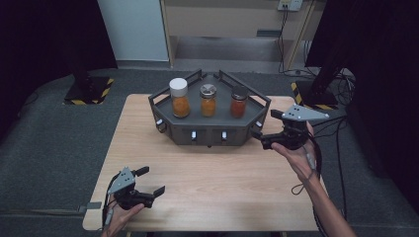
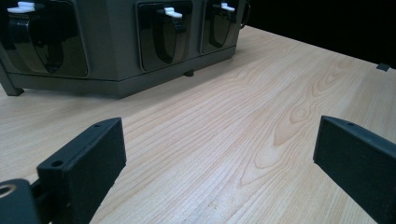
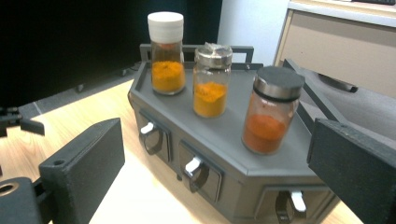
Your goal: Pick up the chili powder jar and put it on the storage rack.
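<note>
Wooden table [image 1: 207, 173]: spice rack [image 1: 210, 129] beside right tongs [image 1: 263, 127], left tongs [image 1: 150, 180] apart.

A light wooden table [image 1: 207, 182] is standing on grey carpet, and a dark grey angular rack [image 1: 210, 129] is sitting directly on it at the far middle, its row of front switches facing the near edge. Three spice jars are standing on the rack's top rather than on the wood. The near half of the tabletop is showing bare wood grain.
</note>
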{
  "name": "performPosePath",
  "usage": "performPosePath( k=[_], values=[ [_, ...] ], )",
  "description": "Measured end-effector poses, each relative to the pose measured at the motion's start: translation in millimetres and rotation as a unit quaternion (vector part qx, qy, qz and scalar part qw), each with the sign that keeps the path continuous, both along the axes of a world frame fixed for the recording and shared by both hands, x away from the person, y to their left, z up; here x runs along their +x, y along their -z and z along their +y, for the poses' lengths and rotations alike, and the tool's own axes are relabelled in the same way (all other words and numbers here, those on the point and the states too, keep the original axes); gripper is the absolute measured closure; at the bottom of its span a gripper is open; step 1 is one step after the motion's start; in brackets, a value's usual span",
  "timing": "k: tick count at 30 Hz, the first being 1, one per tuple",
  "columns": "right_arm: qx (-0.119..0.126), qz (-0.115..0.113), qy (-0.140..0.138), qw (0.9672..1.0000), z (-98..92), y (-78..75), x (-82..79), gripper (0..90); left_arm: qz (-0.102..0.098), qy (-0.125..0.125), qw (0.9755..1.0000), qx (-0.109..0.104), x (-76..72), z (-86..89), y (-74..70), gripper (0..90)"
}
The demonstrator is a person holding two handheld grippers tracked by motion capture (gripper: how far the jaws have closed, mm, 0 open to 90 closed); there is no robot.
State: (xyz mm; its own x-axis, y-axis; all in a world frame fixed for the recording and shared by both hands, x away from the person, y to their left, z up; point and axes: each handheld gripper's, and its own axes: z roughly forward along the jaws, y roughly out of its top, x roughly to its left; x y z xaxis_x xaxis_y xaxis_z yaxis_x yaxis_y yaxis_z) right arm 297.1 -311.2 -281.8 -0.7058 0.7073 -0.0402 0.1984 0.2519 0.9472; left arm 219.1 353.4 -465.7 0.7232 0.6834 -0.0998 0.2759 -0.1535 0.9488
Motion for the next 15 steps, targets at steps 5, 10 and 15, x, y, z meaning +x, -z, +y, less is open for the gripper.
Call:
performPosePath(
  k=[5, 10, 15],
  values=[
    [0.001, 0.0, 0.003, 1.0, -6.7, 10.6, -15.1, 4.0, 0.002, 0.0, 1.0, 0.0, -0.4, 0.4, -0.3, 1.5],
    [-0.009, -0.007, 0.007, 0.9999, -10.4, 19.7, -33.5, 3.8, 0.002, -0.002, 1.0, -0.002, -1.2, 0.8, 0.1, 1.5],
    [-0.003, -0.011, 0.014, 0.9998, -17.6, 29.6, -50.7, 3.6, 0.002, 0.0, 1.0, -0.001, -0.6, 0.4, 0.1, 1.5]
  ],
)
